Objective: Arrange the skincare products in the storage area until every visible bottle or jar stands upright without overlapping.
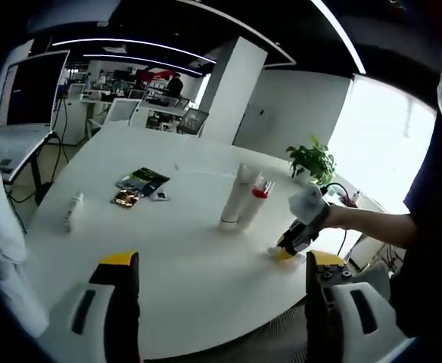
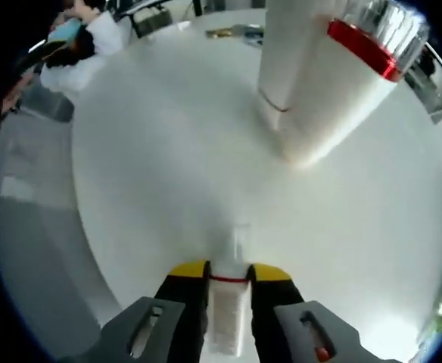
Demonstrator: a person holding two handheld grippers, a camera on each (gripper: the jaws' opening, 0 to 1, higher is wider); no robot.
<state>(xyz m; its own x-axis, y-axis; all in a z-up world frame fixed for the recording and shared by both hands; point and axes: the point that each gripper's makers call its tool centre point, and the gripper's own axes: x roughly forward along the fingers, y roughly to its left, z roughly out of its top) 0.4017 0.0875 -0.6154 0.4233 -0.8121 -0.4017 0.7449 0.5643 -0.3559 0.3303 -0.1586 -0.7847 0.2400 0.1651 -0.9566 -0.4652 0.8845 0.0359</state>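
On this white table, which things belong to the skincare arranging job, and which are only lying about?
For the job:
- two tall white bottles standing together, one with a red band
- small white tube between the right gripper jaws
- white tube lying on its side, far left

Lying about:
- dark packets near the table middle
- potted plant at the far edge
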